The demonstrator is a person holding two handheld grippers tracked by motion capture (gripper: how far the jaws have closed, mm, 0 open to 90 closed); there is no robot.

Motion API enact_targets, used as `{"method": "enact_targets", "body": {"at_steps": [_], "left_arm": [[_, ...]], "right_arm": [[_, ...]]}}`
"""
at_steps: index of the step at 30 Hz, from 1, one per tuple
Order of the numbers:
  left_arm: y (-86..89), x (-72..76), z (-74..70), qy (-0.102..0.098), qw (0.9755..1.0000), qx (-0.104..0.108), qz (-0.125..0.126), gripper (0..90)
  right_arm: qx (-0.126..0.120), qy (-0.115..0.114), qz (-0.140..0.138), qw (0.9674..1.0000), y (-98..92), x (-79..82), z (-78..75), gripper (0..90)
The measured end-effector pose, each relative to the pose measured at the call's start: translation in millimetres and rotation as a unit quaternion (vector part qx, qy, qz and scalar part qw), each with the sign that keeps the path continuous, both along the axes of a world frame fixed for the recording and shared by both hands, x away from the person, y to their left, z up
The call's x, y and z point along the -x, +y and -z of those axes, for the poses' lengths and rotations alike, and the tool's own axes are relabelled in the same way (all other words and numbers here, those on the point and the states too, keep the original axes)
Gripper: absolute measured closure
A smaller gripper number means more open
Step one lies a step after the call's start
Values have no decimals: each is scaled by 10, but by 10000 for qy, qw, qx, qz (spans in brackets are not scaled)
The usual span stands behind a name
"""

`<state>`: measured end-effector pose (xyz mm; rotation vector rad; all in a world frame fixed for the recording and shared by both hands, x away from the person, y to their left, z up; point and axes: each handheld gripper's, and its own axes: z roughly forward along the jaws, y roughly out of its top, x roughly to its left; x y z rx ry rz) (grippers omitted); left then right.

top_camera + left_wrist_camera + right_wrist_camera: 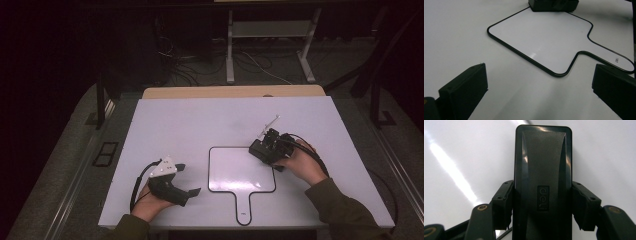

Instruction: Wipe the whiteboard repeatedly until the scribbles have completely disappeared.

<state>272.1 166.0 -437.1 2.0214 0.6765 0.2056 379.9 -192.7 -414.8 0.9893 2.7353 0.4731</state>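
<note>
I have the black eraser (543, 182) clamped between the jaws of my right gripper (267, 145), its pad resting at the top right corner of the small handled whiteboard (235, 177) that lies flat on the tabletop (180, 125). My left gripper (187, 180) hovers just left of the board with its jaws spread wide and empty. The board's surface looks clean already, so I judge the wiping is either nearly finished or barely needed; setting the eraser down remains.

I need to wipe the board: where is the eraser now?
The eraser sits clamped in the right tongs, resting at the upper right corner of the small whiteboard.
</note>
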Motion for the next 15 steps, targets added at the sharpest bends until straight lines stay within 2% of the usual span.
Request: {"method": "enact_targets", "body": {"at_steps": [3, 5, 8, 15], "left_arm": [[1, 0, 0, 0, 10000, 1, -1, 0], [4, -2, 0, 6, 10000, 14, -2, 0], [5, -5, 3, 13, 10000, 16, -5, 0], [2, 1, -1, 6, 10000, 20, -6, 0]], "right_arm": [[-30, 16, 148, 9999, -5, -89, 2, 390], [-2, -5, 138, 9999, 2, -87, 0, 390], [49, 28, -40, 10000, 31, -18, -4, 390], [-6, 151, -510, 9986, 155, 270, -9, 390]]}}
